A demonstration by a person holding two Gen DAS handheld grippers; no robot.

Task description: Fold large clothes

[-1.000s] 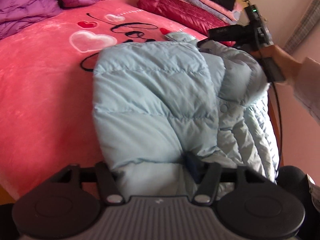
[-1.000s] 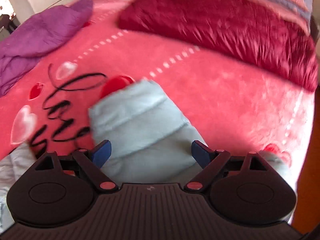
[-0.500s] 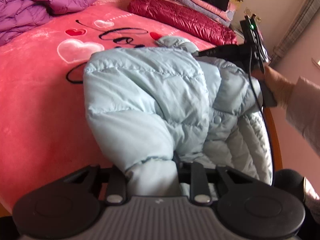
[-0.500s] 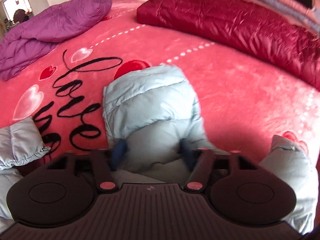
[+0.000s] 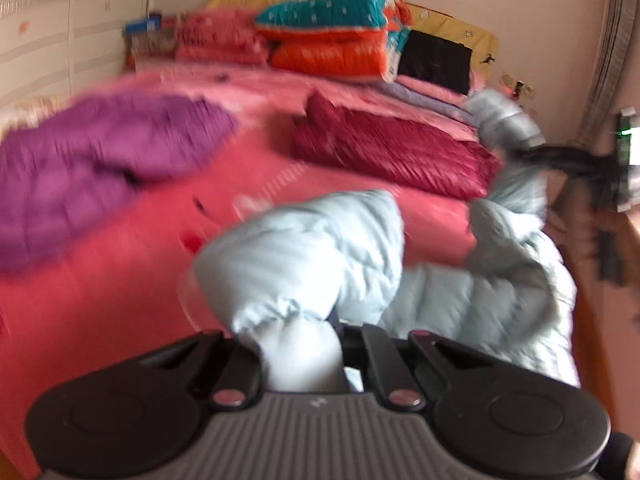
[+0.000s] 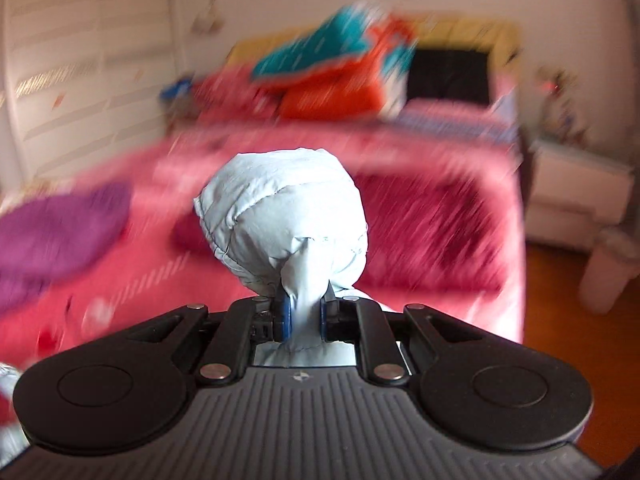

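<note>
A: Any boxes or baskets with things in them?

B: None I can make out. Everything sits on the pink bedspread: a purple jacket at its left side, a dark red jacket at its far right, and a stack of folded quilts at its head.

A: And the garment being folded?

B: The light blue puffer jacket is lifted off the bedspread's near right corner, slung between the two tools.

A: How do the tools stand?

B: The left gripper has just closed and pinches a bunched fold of the jacket. The right gripper has just closed too; its blue pads squeeze a neck of fabric, with a rounded bulge puffing out beyond them.

A: What does one camera catch that the other misses?

B: The left view shows the right tool from outside, over the bedspread's right edge, a hand behind it, though blurred. The right view alone shows a white bedside cabinet and the wooden floor right of the bedspread.

A: Poses?

B: Both tools tilt downward toward the bedspread.
</note>
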